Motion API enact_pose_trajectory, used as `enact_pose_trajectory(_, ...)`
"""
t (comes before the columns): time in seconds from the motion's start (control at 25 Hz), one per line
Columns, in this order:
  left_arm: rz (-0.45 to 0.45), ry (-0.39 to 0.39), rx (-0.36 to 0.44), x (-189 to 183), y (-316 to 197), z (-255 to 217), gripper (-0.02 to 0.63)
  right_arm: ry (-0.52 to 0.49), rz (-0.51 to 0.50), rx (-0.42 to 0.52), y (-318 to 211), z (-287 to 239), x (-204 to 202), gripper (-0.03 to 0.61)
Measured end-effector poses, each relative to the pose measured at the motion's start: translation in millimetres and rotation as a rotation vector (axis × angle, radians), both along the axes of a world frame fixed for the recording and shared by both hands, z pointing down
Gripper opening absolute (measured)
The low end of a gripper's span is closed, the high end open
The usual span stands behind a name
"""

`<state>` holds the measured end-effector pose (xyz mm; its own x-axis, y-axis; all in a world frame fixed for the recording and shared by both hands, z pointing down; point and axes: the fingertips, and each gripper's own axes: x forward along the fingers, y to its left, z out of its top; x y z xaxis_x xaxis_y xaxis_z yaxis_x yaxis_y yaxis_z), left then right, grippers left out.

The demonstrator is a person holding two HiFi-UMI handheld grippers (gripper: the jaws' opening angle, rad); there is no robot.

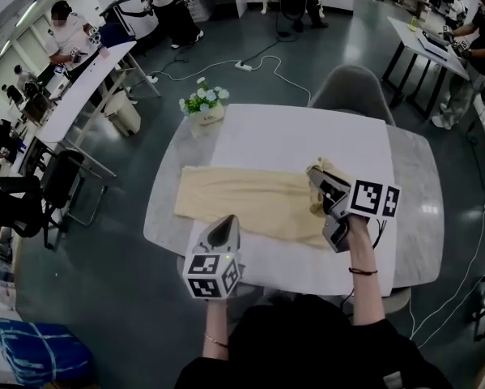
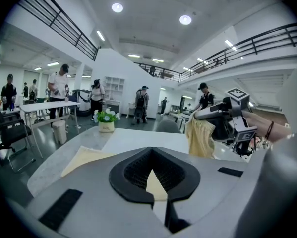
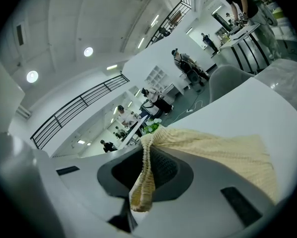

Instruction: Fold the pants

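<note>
The pale yellow pants lie flat across the white mat on the table. My right gripper is shut on their right end and holds that bunched end up off the table. In the right gripper view the cloth runs into the gripper and hangs pinched between the pads. My left gripper hovers at the pants' near edge with its jaws together. In the left gripper view a sliver of yellow shows in the narrow gap of that gripper. The lifted end dangles from the right gripper.
A small pot of white flowers stands at the table's far left corner. A grey chair sits behind the table. Other tables, chairs and people fill the room beyond, and a cable lies on the floor.
</note>
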<state>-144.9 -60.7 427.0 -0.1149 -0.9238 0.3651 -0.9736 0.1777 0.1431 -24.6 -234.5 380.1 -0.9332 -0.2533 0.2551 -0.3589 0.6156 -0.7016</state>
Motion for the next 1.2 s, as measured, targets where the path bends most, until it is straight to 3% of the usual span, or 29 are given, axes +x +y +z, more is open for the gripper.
enact_pose_trajectory(0.6,-0.033,-0.023,-0.023,-34,11,-1,0.008,-0.049,-0.106,0.052,14,-9,-53,0.043)
enact_pose_trajectory(1.2,0.056,0.03,-0.06,-134,33,27,0.008,0.03,-0.021,0.075,39,9,-151,0.043)
